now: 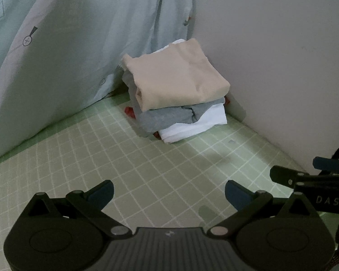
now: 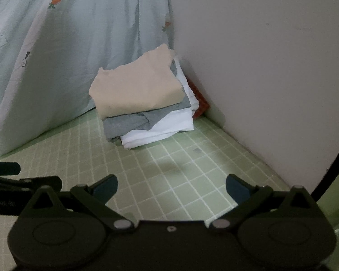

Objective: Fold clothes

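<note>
Only slivers of a red garment [image 2: 201, 103] show beneath the stack of folded clothes [image 1: 176, 88]; how it is folded cannot be told. Above it lie a white piece [image 1: 196, 126], a grey one [image 1: 165, 117] and a beige one [image 1: 176, 76] on top. That stack sits in the corner where a pale printed curtain [image 1: 79, 45] meets a plain wall [image 1: 271, 56], on a green gridded mat [image 1: 147, 169]. Well short of the stack, the left gripper [image 1: 169, 194] and right gripper [image 2: 171, 187] hover with jaws spread wide, both empty. Dim light blurs the curtain's prints.
</note>
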